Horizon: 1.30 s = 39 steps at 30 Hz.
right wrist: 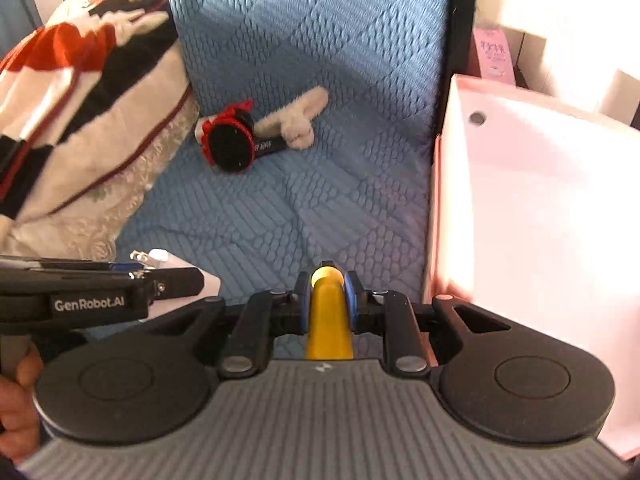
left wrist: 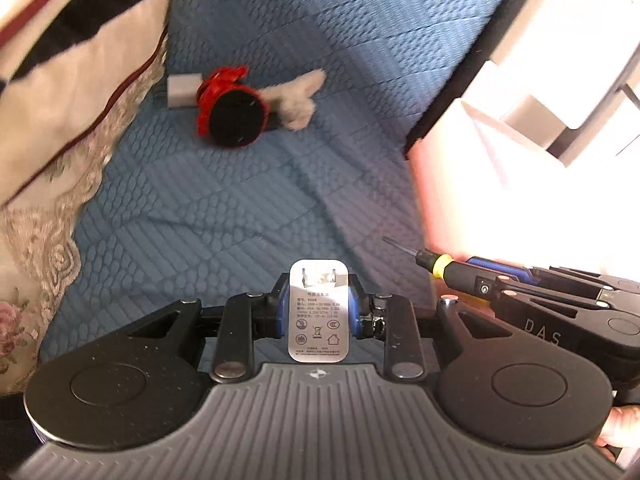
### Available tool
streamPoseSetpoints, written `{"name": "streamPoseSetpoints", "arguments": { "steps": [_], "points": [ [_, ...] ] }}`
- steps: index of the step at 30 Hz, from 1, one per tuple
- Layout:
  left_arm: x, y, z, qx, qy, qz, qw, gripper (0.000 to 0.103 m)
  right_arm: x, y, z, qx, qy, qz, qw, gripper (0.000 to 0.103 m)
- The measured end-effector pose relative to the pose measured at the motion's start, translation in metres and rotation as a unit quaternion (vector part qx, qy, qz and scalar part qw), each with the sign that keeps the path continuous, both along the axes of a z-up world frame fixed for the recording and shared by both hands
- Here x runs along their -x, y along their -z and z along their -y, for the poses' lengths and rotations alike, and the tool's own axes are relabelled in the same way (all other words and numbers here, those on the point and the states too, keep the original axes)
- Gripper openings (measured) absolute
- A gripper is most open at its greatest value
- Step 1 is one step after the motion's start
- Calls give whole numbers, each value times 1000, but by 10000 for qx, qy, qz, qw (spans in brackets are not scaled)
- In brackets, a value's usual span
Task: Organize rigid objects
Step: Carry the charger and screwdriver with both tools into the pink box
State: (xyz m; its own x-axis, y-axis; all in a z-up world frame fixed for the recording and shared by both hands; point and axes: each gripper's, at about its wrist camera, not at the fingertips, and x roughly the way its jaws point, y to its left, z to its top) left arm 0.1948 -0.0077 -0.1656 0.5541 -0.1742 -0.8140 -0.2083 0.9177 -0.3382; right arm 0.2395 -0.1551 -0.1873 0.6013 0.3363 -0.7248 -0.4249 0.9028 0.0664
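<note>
Blue quilted bedspread (left wrist: 248, 184) under two hand-held grippers, side by side above the bed; left gripper (left wrist: 318, 312) clamped on a white charger (left wrist: 317, 316), label side up, metal prongs pointing forward, blue pads (left wrist: 282, 312) pressed against its flanks; right gripper (right wrist: 328, 300) closed on a screwdriver (right wrist: 329, 320), yellow handle held between the blue pads, black shaft and thin tip seen jutting out ahead in the left wrist view (left wrist: 434, 264); farther up the bedspread, a round black object with red lace trim (left wrist: 234, 110), a small white block (left wrist: 183, 90) just behind it and a fluffy cream toy (left wrist: 298, 98) touching its right side; striped and lace-edged bedding (left wrist: 68, 92) bunched along the left; pink-and-white paper bag (right wrist: 532, 216) standing at the right edge of the bed, just beside the right gripper, its inside washed out by glare; bare fingers (right wrist: 16, 412) on the left gripper's handle
</note>
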Motion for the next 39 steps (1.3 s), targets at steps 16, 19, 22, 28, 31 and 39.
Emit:
{"name": "streamPoseSetpoints", "arguments": {
  "steps": [16, 19, 22, 28, 31, 39],
  "points": [
    [-25, -85, 66, -8, 416, 370, 9985, 32, 10, -96, 68, -447, 269, 689, 9963, 21],
    [-34, -100, 79, -32, 483, 484, 9977, 32, 8, -109, 82, -516, 315, 818, 9948, 21],
    [-44, -113, 95, -12, 517, 575, 9970, 32, 5, -118, 96, -573, 368, 907, 9936, 21],
    [-61, -119, 126, 130, 560, 667, 9961, 32, -9, -121, 128, -552, 454, 951, 9929, 21],
    [-70, -112, 143, 186, 588, 630, 9961, 32, -18, -111, 147, -485, 549, 890, 9933, 21],
    [-101, -76, 183, 236, 671, 338, 9969, 32, -38, -67, 190, -199, 769, 899, 9928, 21]
  ]
}}
